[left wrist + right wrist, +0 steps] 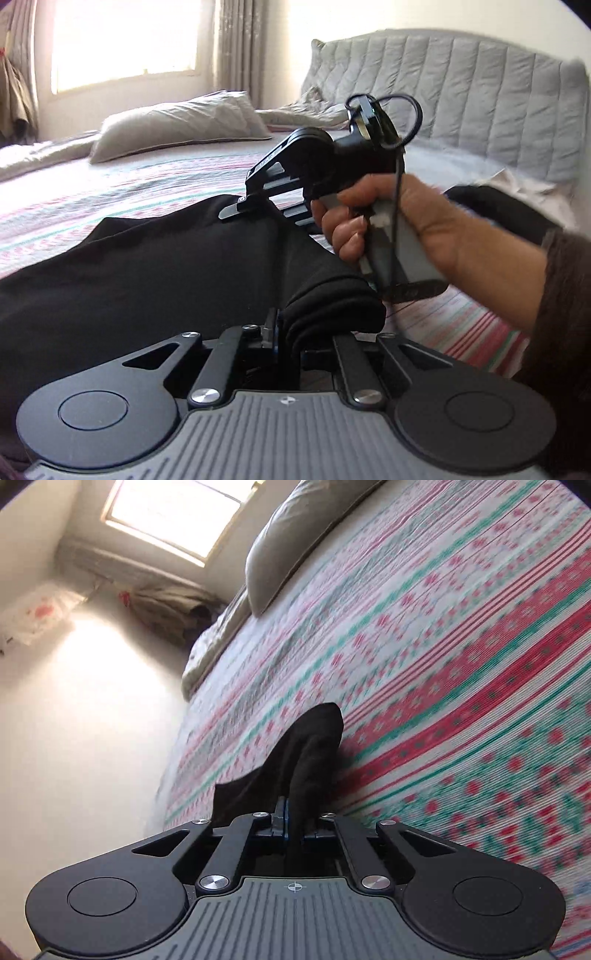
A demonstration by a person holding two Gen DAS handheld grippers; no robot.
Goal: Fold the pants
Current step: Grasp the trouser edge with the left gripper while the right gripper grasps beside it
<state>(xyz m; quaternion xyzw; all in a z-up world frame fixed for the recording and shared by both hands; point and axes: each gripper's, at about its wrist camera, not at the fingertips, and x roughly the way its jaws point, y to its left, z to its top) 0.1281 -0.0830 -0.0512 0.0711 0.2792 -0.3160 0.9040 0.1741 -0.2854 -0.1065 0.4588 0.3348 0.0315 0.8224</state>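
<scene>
Gripping the black pants (140, 266) on the bed (122, 188), left tool (286, 332) and right tool (293, 825) are both clamped on cloth; I judge they should lift together, keeping the edge taut.

one pants (147, 266), black. two grippers: left gripper (291, 332), right gripper (291, 819). one hand (399, 225). two pillows: pillow (181, 123), second pillow (306, 114). one bedspread (443, 664), striped. one headboard (461, 92), quilted. one window (125, 44). one curtain (236, 48).
</scene>
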